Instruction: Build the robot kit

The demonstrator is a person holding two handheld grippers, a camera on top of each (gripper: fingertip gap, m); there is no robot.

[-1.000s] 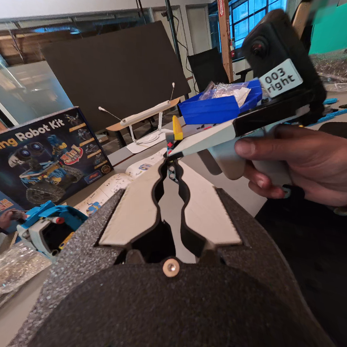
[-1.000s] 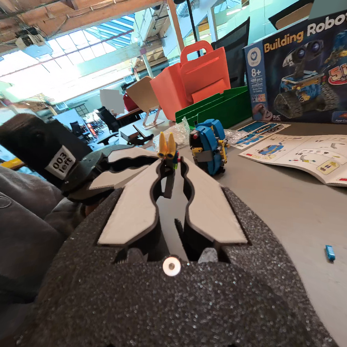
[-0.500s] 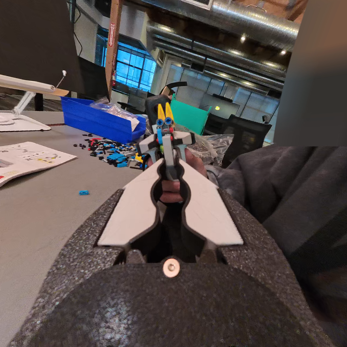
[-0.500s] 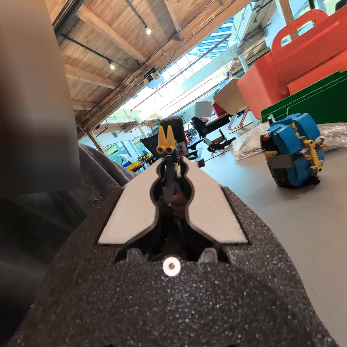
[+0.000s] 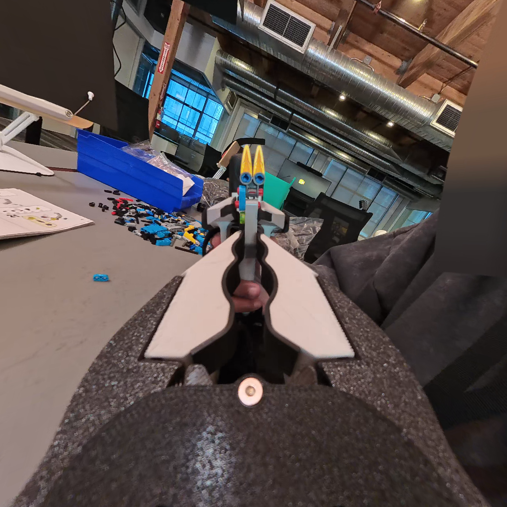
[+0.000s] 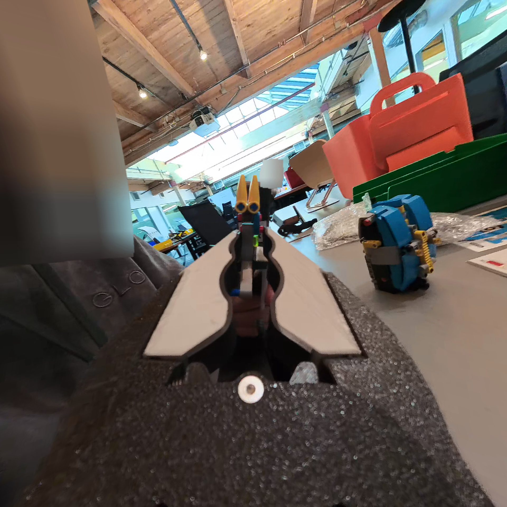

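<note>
A small brick assembly with two yellow spikes (image 5: 252, 162) on a grey beam (image 5: 248, 247) is held in the air above the grey table (image 5: 55, 301). My left gripper (image 5: 248, 236) is shut on the beam. My right gripper (image 6: 251, 233) faces it from the other side and is shut on the same assembly (image 6: 248, 196). In the left wrist view the right gripper's grey fingers (image 5: 219, 216) flank the assembly just beyond my own fingertips. A person's hand (image 5: 245, 296) shows behind the jaws.
A blue bin (image 5: 131, 167), a pile of loose pieces (image 5: 164, 227), one loose blue piece (image 5: 101, 278) and a booklet (image 5: 35, 216) lie on the table. A blue wheeled build (image 6: 397, 244), plastic bags (image 6: 337, 230), a green bin (image 6: 439, 175) and an orange case (image 6: 406, 129) stand opposite. Left and right tips are no more than a few centimetres apart.
Both grippers have swung round from side by side to face each other, with the spiked assembly held between them. In the last half second they have barely moved.
</note>
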